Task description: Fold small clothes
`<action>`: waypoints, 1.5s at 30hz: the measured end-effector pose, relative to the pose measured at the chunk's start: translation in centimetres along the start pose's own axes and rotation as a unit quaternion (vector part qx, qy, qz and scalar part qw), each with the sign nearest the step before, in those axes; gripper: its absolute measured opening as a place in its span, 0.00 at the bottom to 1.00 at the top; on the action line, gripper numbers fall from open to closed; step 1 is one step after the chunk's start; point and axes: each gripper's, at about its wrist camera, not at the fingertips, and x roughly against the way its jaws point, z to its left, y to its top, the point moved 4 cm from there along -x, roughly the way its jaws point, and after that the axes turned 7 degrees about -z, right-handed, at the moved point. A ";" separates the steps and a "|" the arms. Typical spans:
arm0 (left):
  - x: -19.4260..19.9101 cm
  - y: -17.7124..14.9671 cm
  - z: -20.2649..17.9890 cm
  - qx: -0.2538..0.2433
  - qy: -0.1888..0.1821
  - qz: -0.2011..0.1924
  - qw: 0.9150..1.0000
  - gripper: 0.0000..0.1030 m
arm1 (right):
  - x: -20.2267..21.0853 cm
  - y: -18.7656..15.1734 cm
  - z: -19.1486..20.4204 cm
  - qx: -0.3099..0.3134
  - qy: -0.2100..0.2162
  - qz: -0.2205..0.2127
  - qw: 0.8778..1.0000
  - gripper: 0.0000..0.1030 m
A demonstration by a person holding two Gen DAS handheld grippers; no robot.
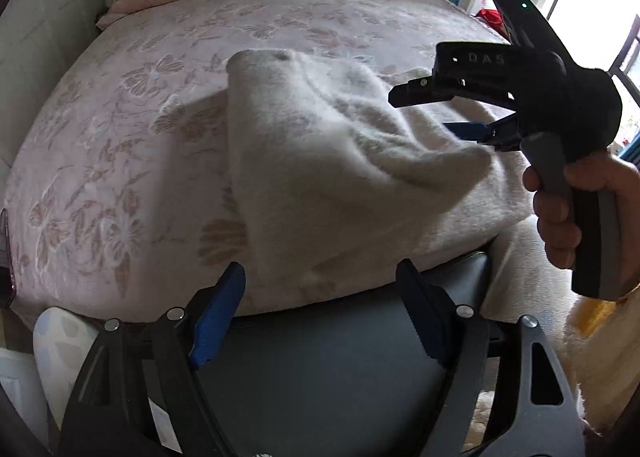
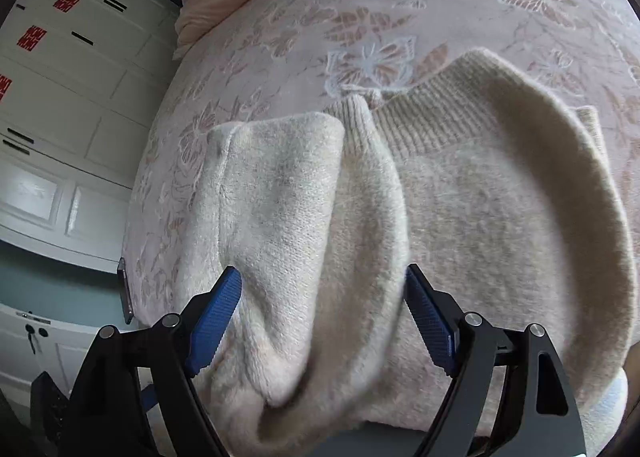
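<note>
My left tongs stand released, the blue pads spread wide with nothing pinched between them — just beyond their tips the cream sweater lies on the bed, its near edge reaching the mattress rim right ahead of the pads. A fold of the knit rises in a soft ridge out in front of me and to the right.

My right tongs are released too, the pads apart and clear of the wool. The sweater sits directly below and ahead of them, filling the gap between the fingers, with its ribbed collar farther forward and a folded sleeve lying ahead and to the left of the left pad.

From my left side I see my right hand gripping its handle, off to the right — that tool's jaws hang over the sweater's far side.
</note>
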 end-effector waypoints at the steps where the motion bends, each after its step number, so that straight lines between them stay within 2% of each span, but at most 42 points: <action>1: -0.4 0.0 0.4 0.002 0.006 0.002 1.000 0.73 | -0.7 0.0 0.4 0.002 -0.003 0.007 1.000 0.79; 3: -1.4 0.0 1.0 -0.002 0.016 0.007 1.000 0.73 | -1.9 -0.2 1.5 0.019 -0.009 0.014 1.000 0.78; 4: -1.8 0.1 1.2 -0.004 0.018 0.009 1.000 0.73 | -2.2 -0.2 2.2 0.026 -0.011 0.012 1.000 0.67; 5: -2.0 0.1 1.2 -0.007 0.019 0.010 1.000 0.73 | -2.3 -0.3 2.7 0.032 -0.014 0.011 0.999 0.38; 6: -2.1 0.1 1.2 -0.009 0.019 0.012 1.000 0.73 | -2.0 -0.1 3.2 0.039 -0.013 0.008 0.999 0.18; 7: -2.1 0.1 1.1 -0.010 0.018 0.011 1.000 0.73 | -1.2 0.1 3.6 0.039 0.004 -0.002 0.999 0.15; 9: -1.9 0.4 0.7 -0.012 0.013 0.006 1.000 0.73 | 2.2 1.3 4.7 0.031 0.058 -0.041 0.997 0.13; 11: -1.9 0.9 0.1 -0.018 0.006 0.000 1.000 0.73 | 6.3 2.5 5.3 0.032 0.092 -0.081 0.992 0.13; 13: -2.0 1.3 -0.4 -0.019 0.000 -0.003 1.000 0.73 | 10.6 3.0 4.8 0.058 0.081 -0.126 0.987 0.13; 15: -2.3 1.8 -1.1 -0.017 -0.011 -0.004 1.000 0.73 | 12.8 2.8 1.7 0.065 0.030 -0.151 0.986 0.13; 17: -3.1 2.3 -1.9 -0.014 -0.022 0.001 1.000 0.73 | 11.7 2.0 -2.9 0.048 -0.024 -0.133 0.990 0.15; 19: -3.7 2.4 -2.8 -0.016 -0.027 0.007 0.999 0.73 | 8.5 0.3 -8.7 0.006 -0.084 -0.082 0.993 0.17; 20: -4.3 2.4 -3.3 -0.021 -0.029 0.013 0.999 0.73 | 7.3 -0.5 -10.4 -0.011 -0.102 -0.062 0.993 0.18; 21: -4.8 2.3 -3.7 -0.025 -0.027 0.019 0.999 0.73 | 6.9 -1.5 -11.6 -0.037 -0.088 -0.057 0.994 0.20; 23: -5.5 2.0 -4.2 -0.031 -0.021 0.031 0.999 0.73 | 8.1 -2.2 -11.6 -0.072 -0.039 -0.083 0.993 0.27; 24: -5.6 1.9 -4.3 -0.029 -0.021 0.034 0.999 0.73 | 8.7 -2.4 -11.3 -0.075 -0.031 -0.091 0.993 0.31; 26: -5.8 1.9 -4.2 -0.022 -0.025 0.040 0.999 0.73 | 10.1 -2.6 -10.4 -0.068 -0.030 -0.111 0.991 0.48; 27: -5.9 1.9 -4.2 -0.019 -0.025 0.042 0.999 0.73 | 10.8 -2.8 -9.7 -0.060 -0.031 -0.119 0.991 0.50; 30: -5.9 2.0 -3.9 -0.012 -0.022 0.045 0.999 0.73 | 12.1 -3.8 -8.3 -0.020 -0.047 -0.126 0.991 0.52; 34: -5.5 2.1 -4.2 0.001 -0.025 0.055 0.998 0.73 | 11.2 -4.7 -7.8 0.013 -0.045 -0.097 0.994 0.52; 39: -5.7 2.1 -4.6 -0.015 -0.013 0.053 0.998 0.73 | 6.6 -4.4 -9.6 -0.017 -0.037 -0.052 0.998 0.53; 40: -5.8 2.0 -4.6 -0.014 -0.013 0.055 0.998 0.73 | 6.2 -4.4 -9.7 -0.020 -0.035 -0.053 0.998 0.41; 41: -5.8 2.0 -4.6 -0.014 -0.011 0.056 0.998 0.73 | 6.2 -4.3 -9.5 -0.020 -0.032 -0.057 0.998 0.16; 43: -5.9 1.9 -4.6 -0.018 -0.007 0.057 0.998 0.73 | 8.0 -3.6 -8.4 -0.031 0.001 -0.083 0.996 0.14; 45: -6.0 1.9 -4.4 -0.020 -0.001 0.058 0.998 0.73 | 12.0 -2.4 -7.1 -0.016 0.010 -0.138 0.990 0.13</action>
